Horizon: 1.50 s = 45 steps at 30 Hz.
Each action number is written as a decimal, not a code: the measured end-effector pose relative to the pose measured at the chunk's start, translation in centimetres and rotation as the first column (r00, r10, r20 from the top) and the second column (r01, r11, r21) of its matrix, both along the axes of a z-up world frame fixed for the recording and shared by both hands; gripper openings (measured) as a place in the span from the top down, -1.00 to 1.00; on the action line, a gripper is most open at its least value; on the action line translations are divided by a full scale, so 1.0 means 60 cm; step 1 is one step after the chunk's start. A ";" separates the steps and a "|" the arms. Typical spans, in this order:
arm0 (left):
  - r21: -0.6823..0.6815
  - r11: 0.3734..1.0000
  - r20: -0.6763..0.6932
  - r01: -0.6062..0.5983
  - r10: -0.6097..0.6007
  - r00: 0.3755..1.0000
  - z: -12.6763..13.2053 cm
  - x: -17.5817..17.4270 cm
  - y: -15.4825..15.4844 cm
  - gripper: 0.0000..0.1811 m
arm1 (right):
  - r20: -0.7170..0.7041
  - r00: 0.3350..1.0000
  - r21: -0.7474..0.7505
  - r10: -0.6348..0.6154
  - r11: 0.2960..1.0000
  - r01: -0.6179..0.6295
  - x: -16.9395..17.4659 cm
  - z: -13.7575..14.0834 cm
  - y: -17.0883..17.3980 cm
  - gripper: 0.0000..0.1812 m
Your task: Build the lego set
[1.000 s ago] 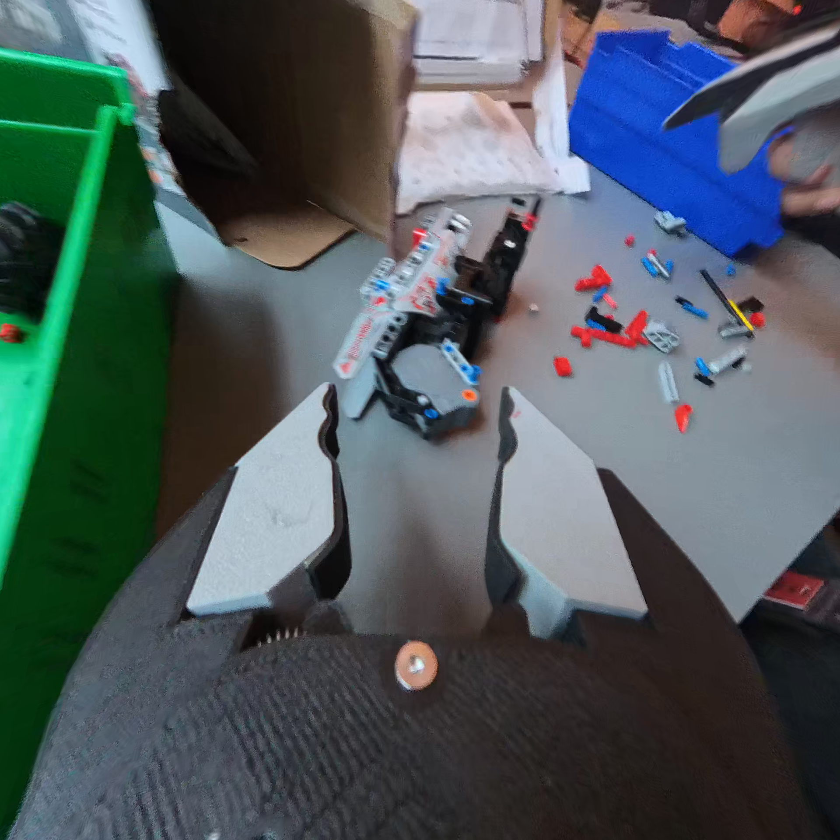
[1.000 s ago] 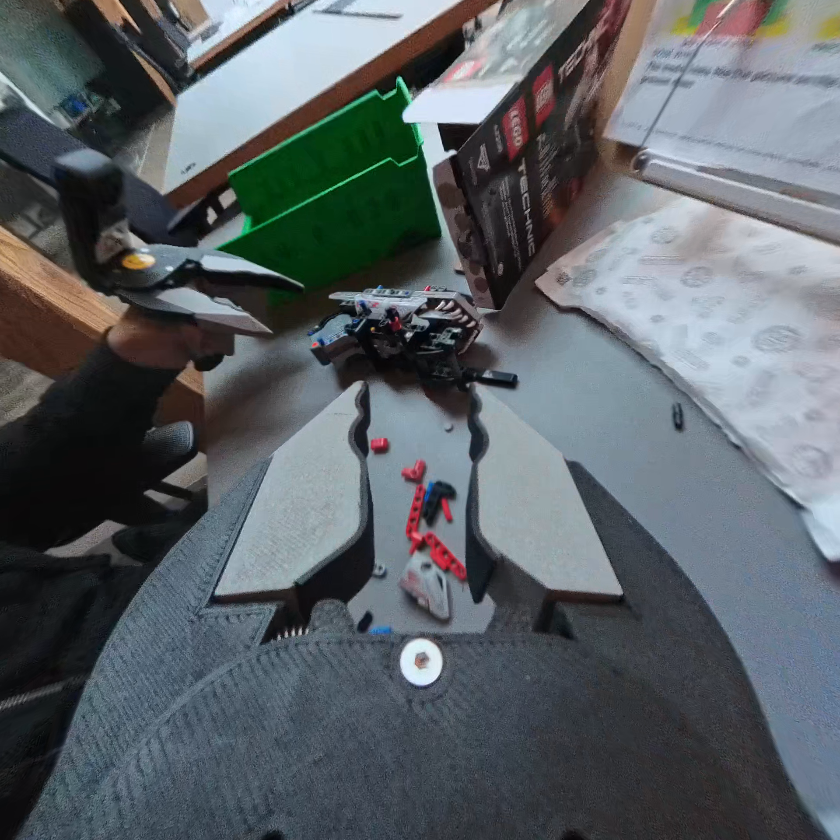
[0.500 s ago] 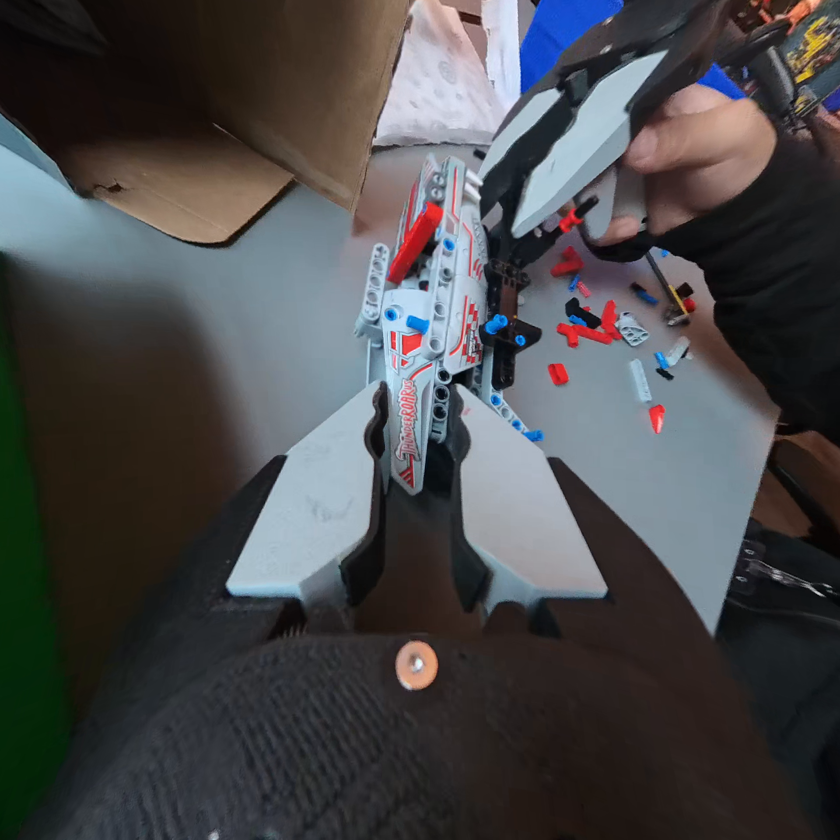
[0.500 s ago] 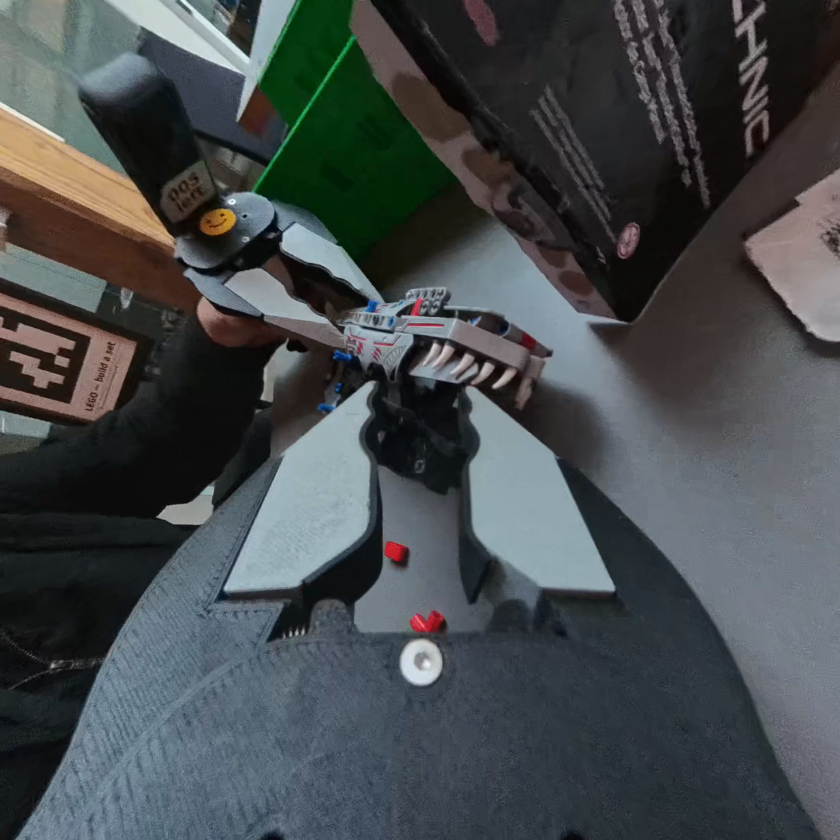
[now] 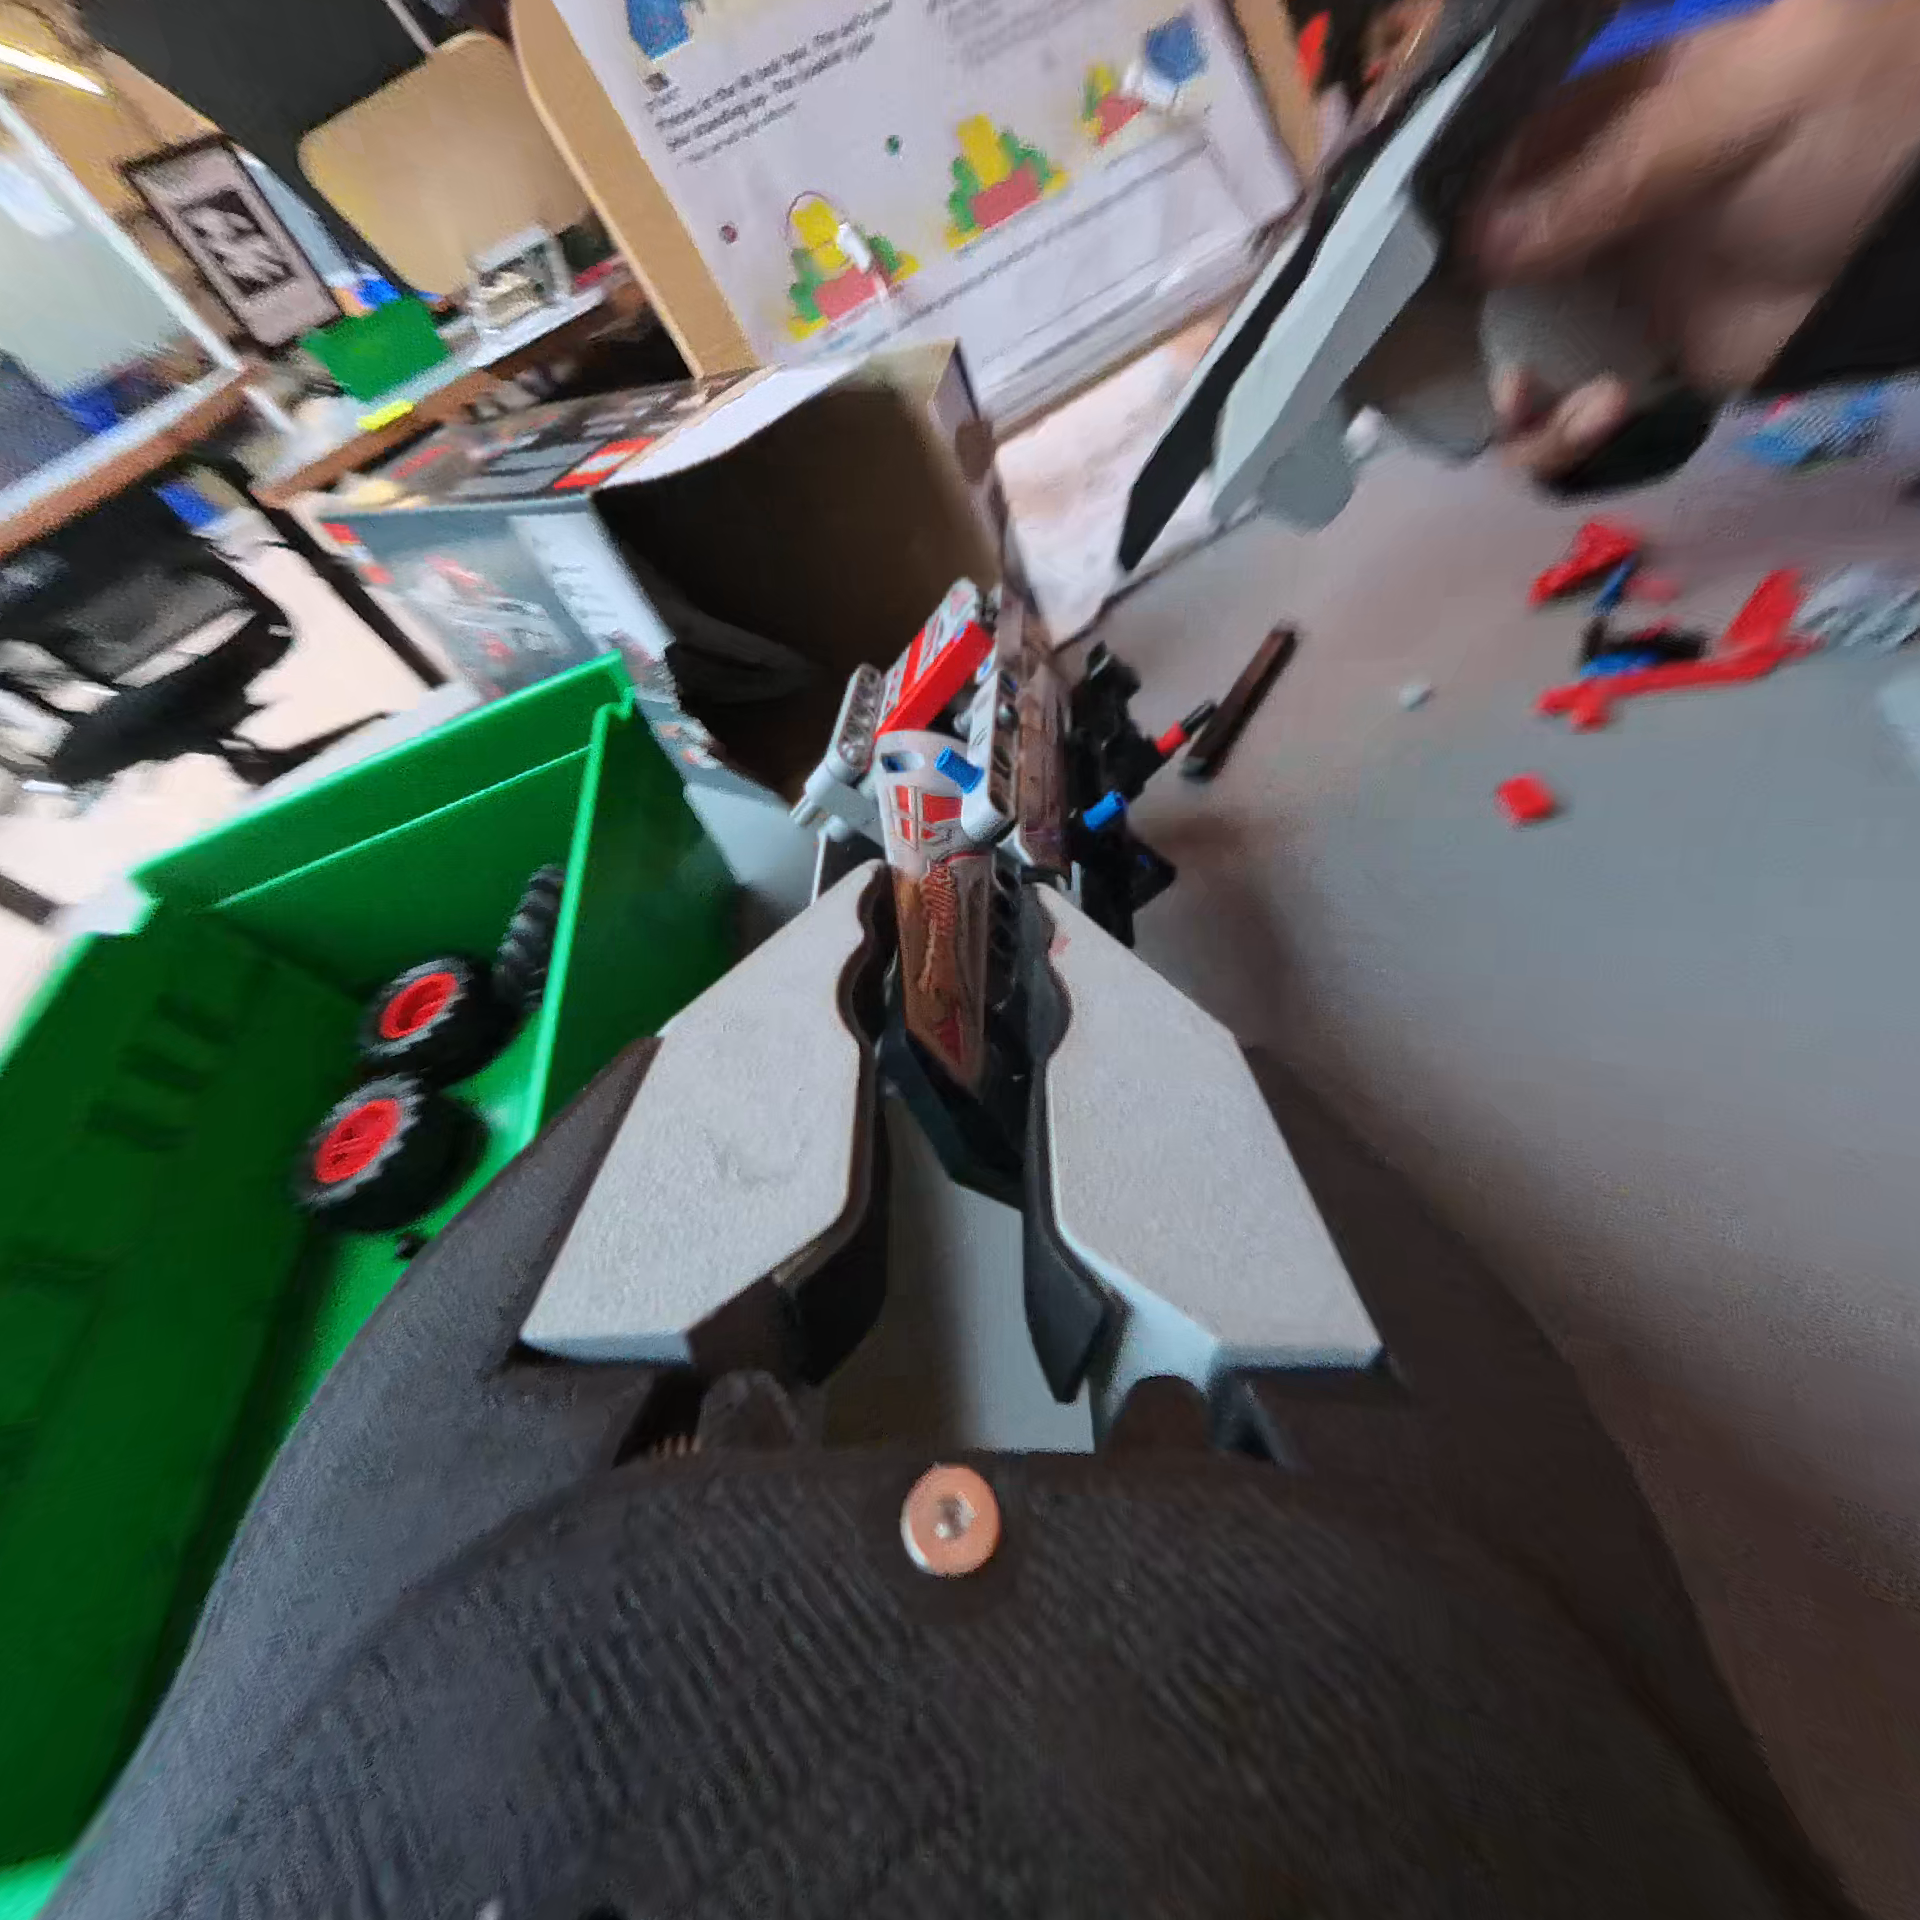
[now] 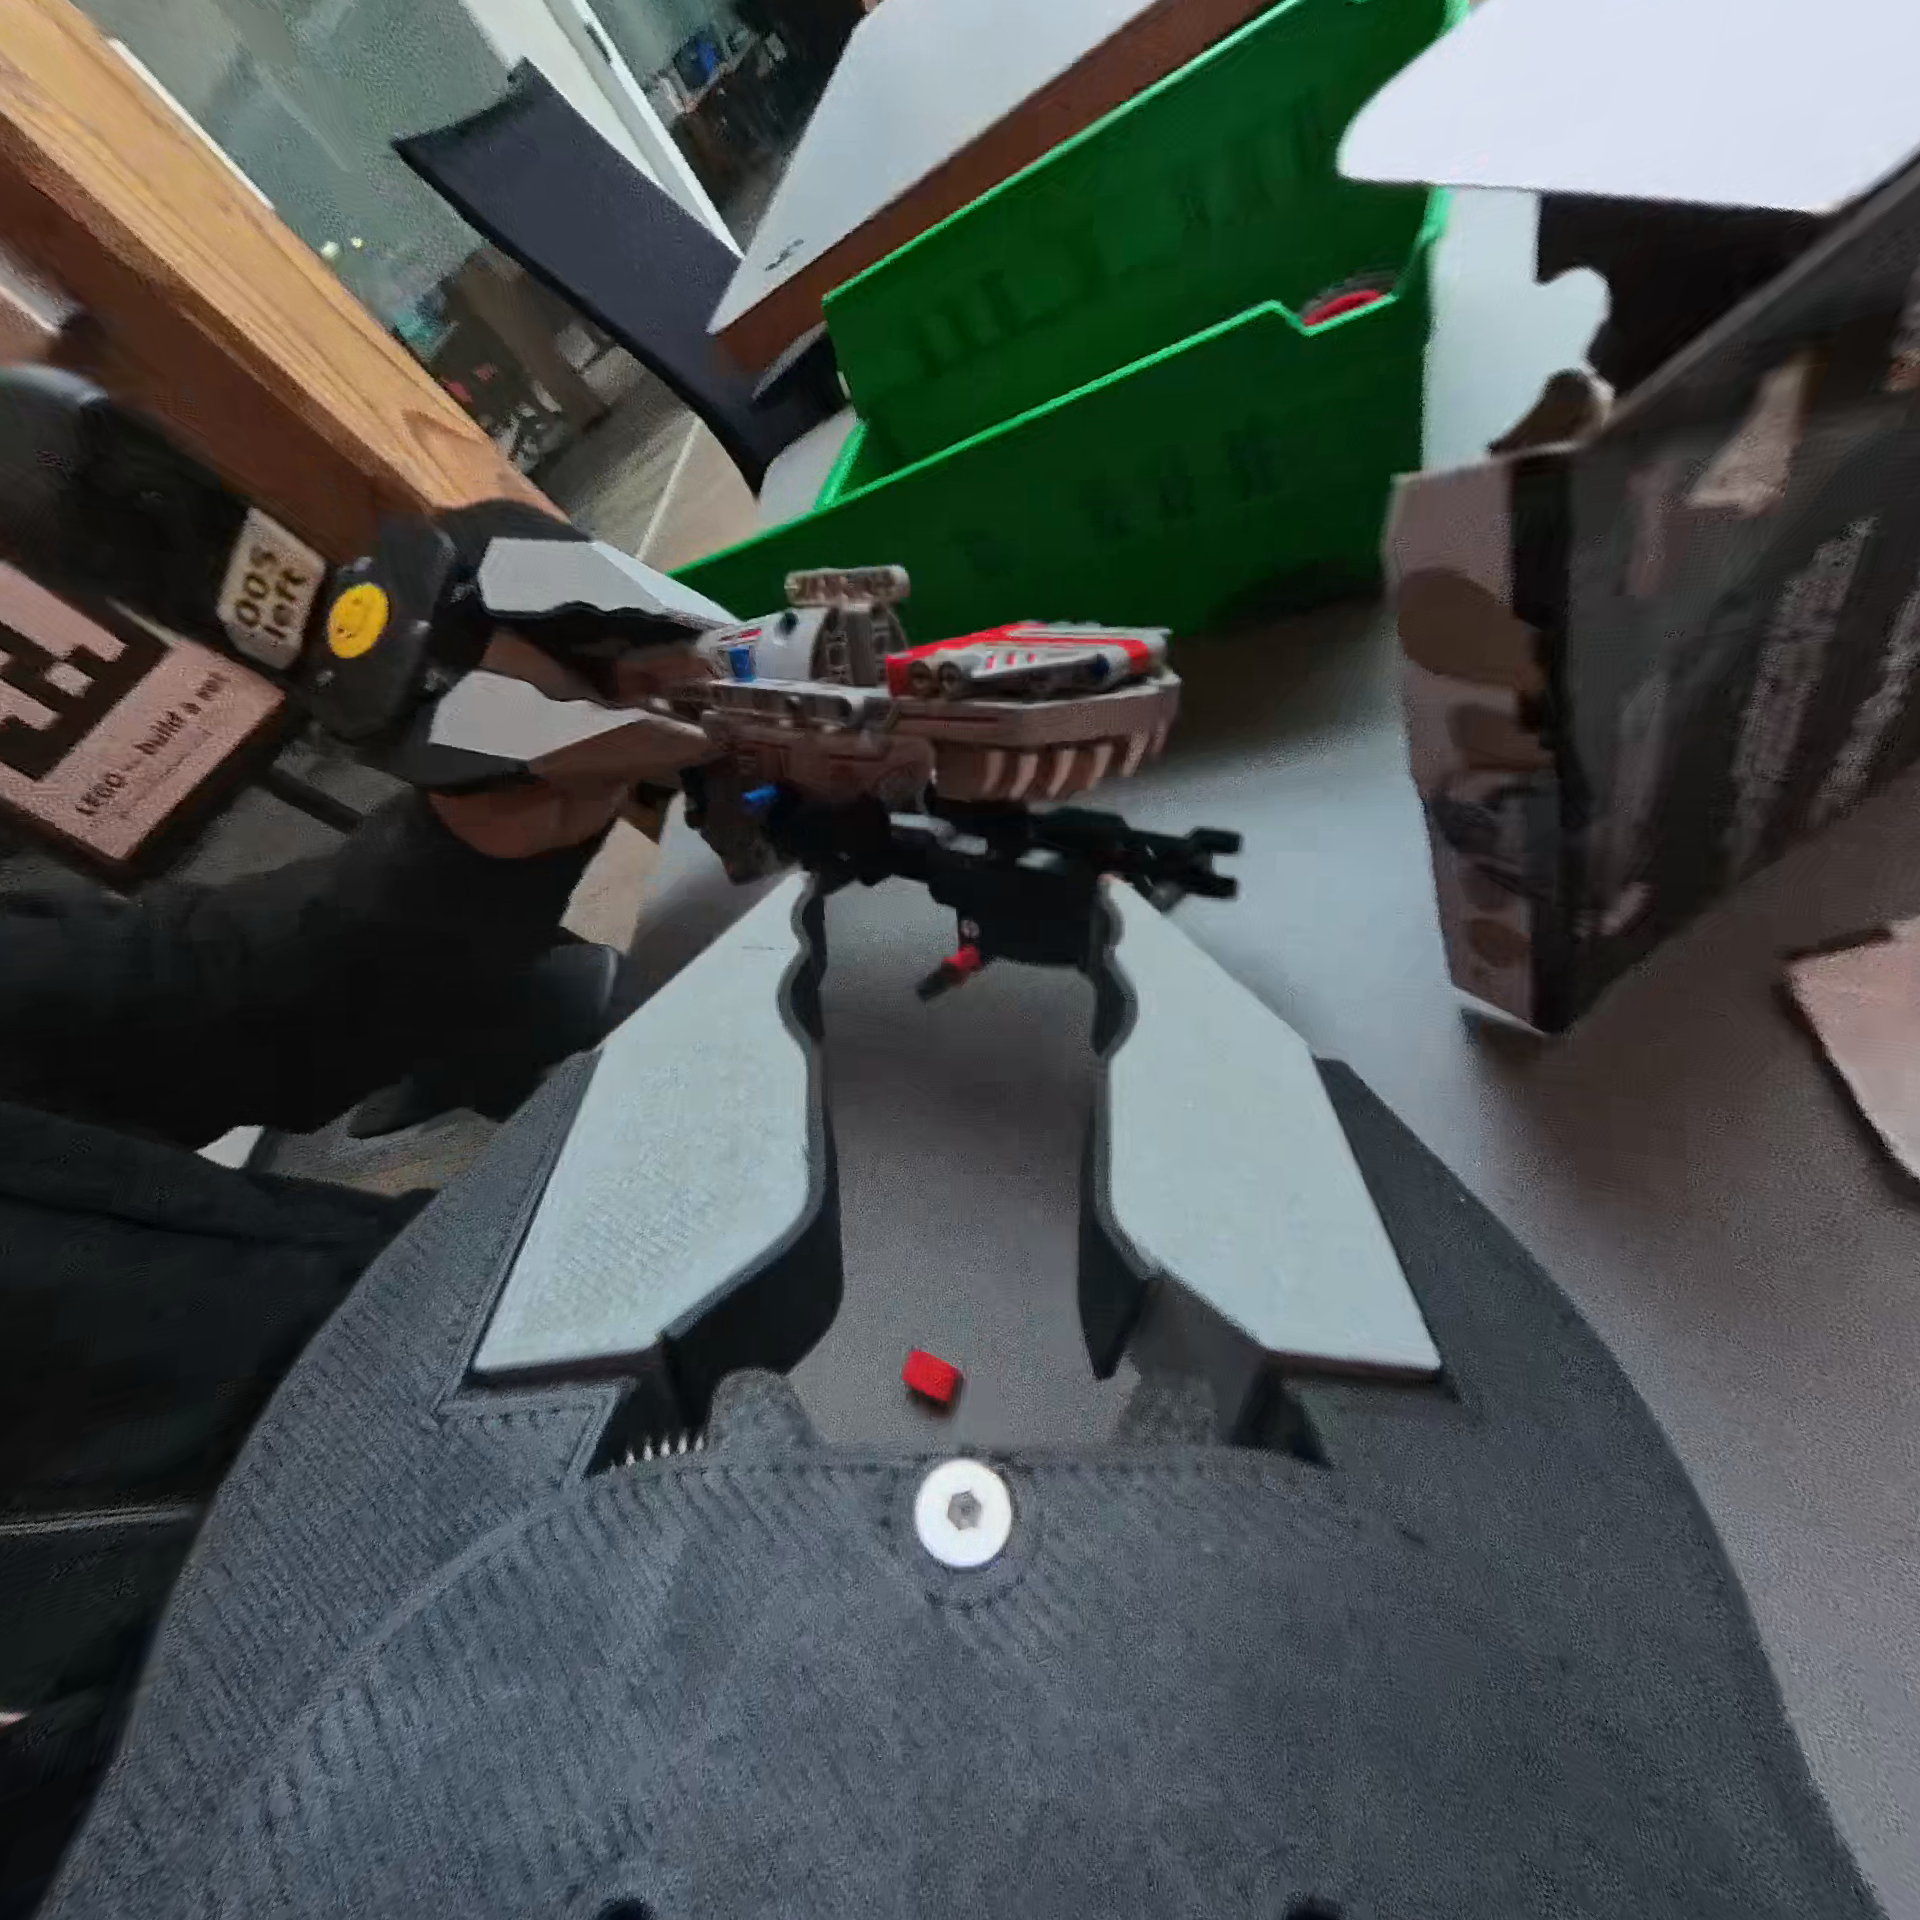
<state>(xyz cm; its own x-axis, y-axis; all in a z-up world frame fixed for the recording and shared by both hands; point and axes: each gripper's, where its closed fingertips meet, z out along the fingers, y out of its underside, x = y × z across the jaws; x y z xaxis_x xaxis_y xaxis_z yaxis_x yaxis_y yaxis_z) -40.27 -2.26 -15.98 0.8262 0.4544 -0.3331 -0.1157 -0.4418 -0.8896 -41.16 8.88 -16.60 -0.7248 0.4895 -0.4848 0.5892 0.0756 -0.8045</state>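
The left claw and right claw are formed of ribbed, matt black printed plastic, faced with finely textured grey plates. The lego model is moulded in smooth plastic. A matt grey worktop, a glossy green plastic bin and a printed cardboard box are seen.

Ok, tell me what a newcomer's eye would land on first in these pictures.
First, the half-built lego model, grey and red with a row of teeth, held up off the grey table by the left hand-held gripper, which is clamped on its tail end. Next, the bright green bin to the left, with red-hubbed black wheels inside. The right hand-held gripper is open just under the model's black underside.
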 end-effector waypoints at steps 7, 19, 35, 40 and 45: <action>-0.127 0.991 -0.252 -0.039 0.006 0.968 -0.038 0.035 -0.010 0.92 | -0.173 0.984 0.556 -0.043 0.820 0.134 -0.015 -0.135 0.116 0.38; 0.038 0.995 0.125 0.093 -0.098 0.987 -0.060 0.063 0.005 0.95 | -0.156 0.986 0.581 -0.064 0.801 0.144 0.023 -0.114 0.130 0.95; 0.070 0.990 0.174 0.125 -0.135 0.975 -0.057 0.085 0.048 0.93 | -0.265 0.646 0.601 -0.716 0.402 0.691 0.314 -0.003 0.637 0.77; 0.087 0.990 0.208 0.113 -0.129 0.970 -0.064 0.087 0.048 0.76 | -0.292 0.602 0.546 -0.743 0.388 0.743 0.342 -0.008 0.633 0.65; 0.071 0.994 0.191 0.087 -0.099 0.977 -0.048 0.093 0.030 0.54 | -0.267 0.722 0.497 -0.638 0.551 0.670 0.385 0.013 0.498 0.54</action>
